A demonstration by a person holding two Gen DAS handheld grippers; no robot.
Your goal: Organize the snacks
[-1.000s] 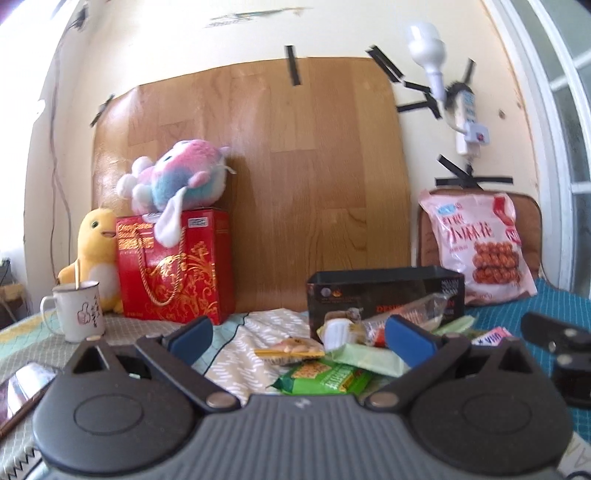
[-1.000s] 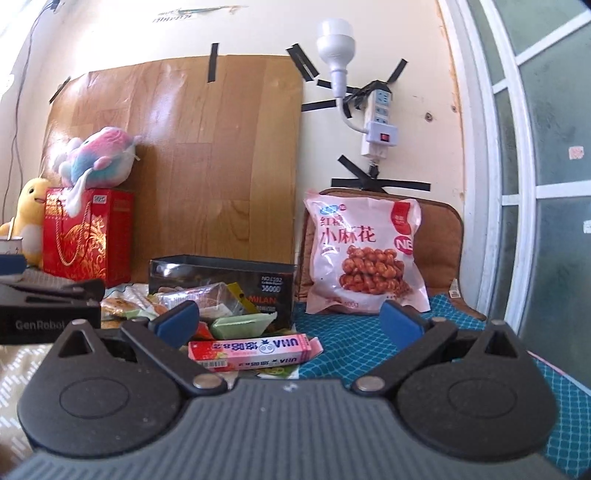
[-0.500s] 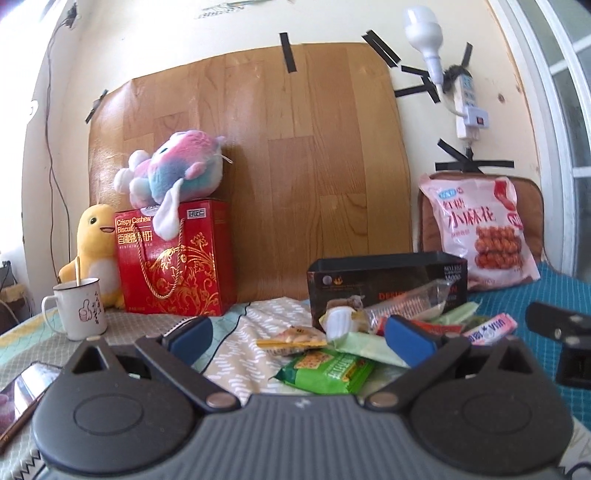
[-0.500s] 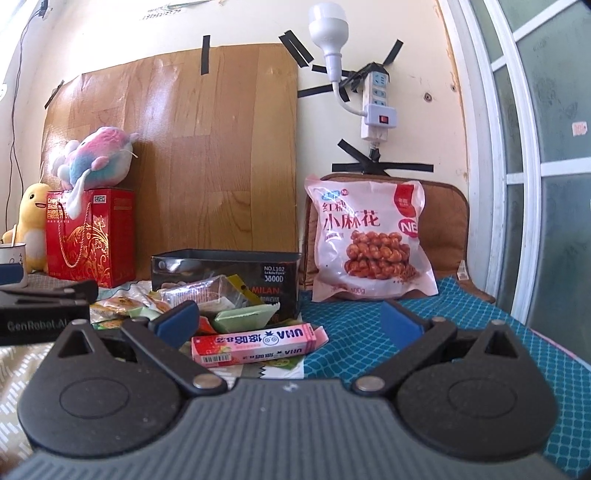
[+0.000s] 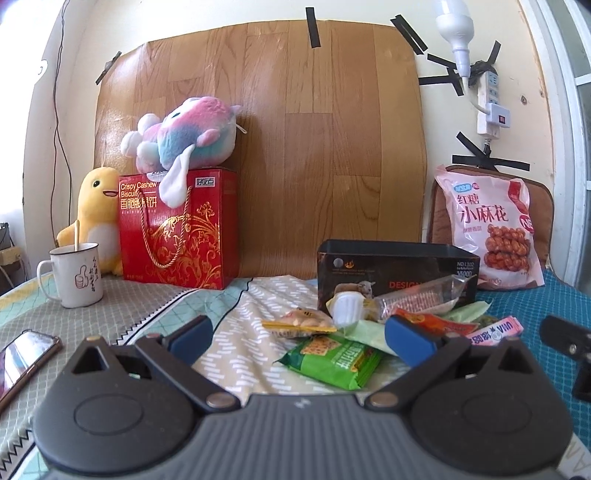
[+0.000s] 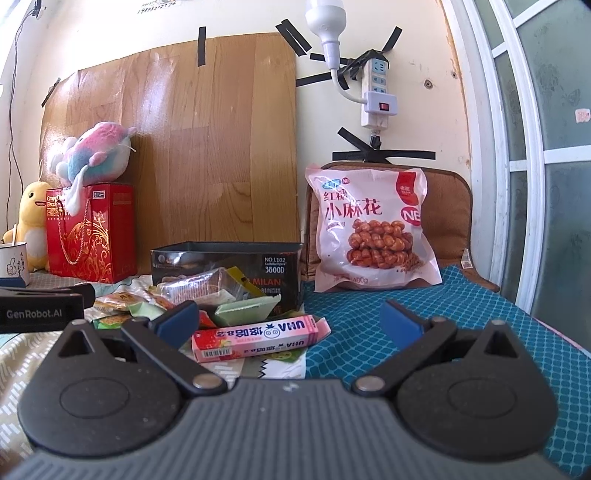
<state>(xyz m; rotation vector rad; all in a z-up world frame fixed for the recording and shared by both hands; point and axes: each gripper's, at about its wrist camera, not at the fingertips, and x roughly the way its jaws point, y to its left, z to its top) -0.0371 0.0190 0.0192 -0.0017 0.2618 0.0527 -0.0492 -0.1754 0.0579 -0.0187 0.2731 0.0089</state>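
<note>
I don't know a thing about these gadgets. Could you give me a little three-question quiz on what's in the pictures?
1. True or false: the right gripper is holding the pink candy box.
2. What sits on top of the red gift box?
A. yellow duck
B. pastel plush toy
C. mug
3. Fill in: the loose snacks lie in front of the black ____.

Key: 1 false, both grippers are open and empty; 2 B; 3 box.

Cream wall (image 6: 424, 110); wood-grain panel (image 5: 295, 147) taped at 12 o'clock; bulb (image 6: 325, 18), power strip (image 6: 376, 85) at 1; window (image 6: 546, 147) at 3.
</note>
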